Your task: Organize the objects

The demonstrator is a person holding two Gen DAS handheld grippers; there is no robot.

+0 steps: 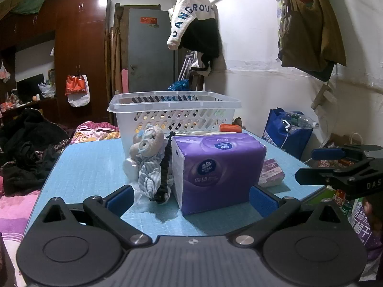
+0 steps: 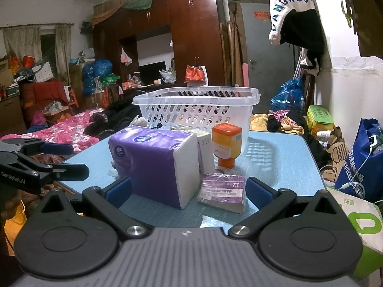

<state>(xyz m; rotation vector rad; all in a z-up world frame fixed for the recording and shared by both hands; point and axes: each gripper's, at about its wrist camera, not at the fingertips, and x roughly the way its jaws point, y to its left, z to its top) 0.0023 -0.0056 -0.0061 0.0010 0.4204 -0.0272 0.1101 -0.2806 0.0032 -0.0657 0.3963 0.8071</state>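
On the blue tabletop [image 1: 91,165], a white lattice basket [image 1: 174,112] stands at the back, its contents hidden.

In front sits a purple tissue pack [image 1: 215,169]. Only the left view shows the plush toy [image 1: 149,157] beside it; only the right view shows the whole orange bottle [image 2: 226,144] and purple packet [image 2: 223,187]. Left tongs [image 1: 191,198] and right tongs [image 2: 189,189] both gape wide, holding nothing.
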